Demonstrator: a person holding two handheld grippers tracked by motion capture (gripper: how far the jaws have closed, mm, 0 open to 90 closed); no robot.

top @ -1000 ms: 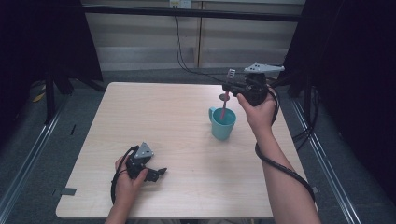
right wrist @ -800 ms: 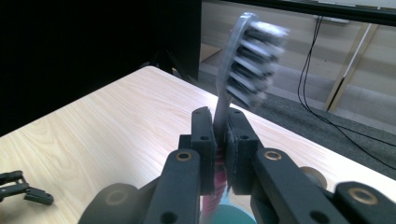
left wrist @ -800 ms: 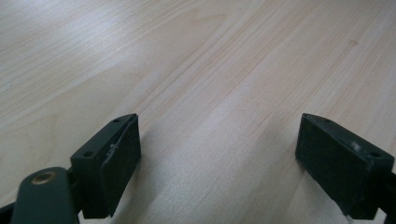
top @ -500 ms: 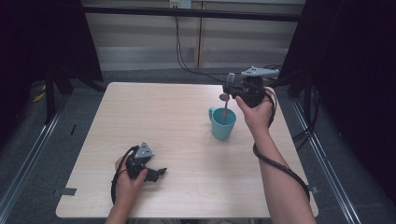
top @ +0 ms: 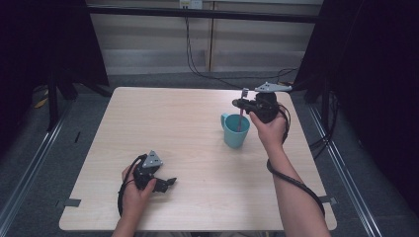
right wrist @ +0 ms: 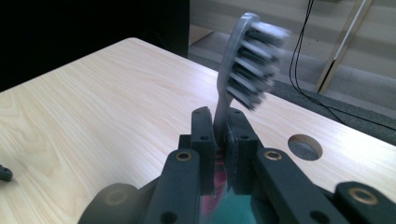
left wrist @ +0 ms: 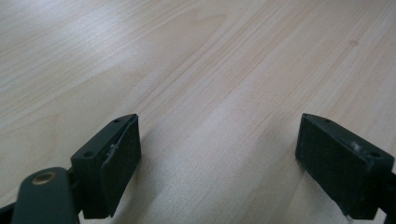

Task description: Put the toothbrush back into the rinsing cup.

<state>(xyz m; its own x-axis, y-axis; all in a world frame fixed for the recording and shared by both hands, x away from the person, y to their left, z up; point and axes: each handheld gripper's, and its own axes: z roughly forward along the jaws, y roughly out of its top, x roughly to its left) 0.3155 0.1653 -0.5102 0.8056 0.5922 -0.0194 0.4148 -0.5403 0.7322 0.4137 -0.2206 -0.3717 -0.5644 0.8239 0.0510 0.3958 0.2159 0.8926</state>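
Clamping a toothbrush (right wrist: 236, 79) by its slim grey neck, the right gripper (top: 243, 103) hovers over the teal mug (top: 235, 130) at the far right of the worktop (top: 163, 123). In the right gripper view its two flat black jaws press together on the neck just below the head, where stiff grey bristles stand in tufted rows, slightly blurred. Below the jaws the handle turns pink and runs down into the mug's round mouth; the high view shows the same pink shaft slanting into the cup. The mug is a smooth, glossy cylinder with a curved handle on its left side, standing upright on the worktop, just left of the person's right hand (top: 269, 129). A grey three-cornered plate caps the right gripper, and a black cable loops down along the forearm.

At the near left, the left gripper (top: 169, 182) lies low on the worktop in the person's left hand (top: 134, 193). In the left gripper view its blocky, matte black jaws stand wide apart with nothing between them, bare wood beneath.

That worktop is pale laminate with fine, straight wood grain and rounded corners. A round cable hole (right wrist: 305, 147) with a dark insert sits in the surface beyond the right gripper in its own view.
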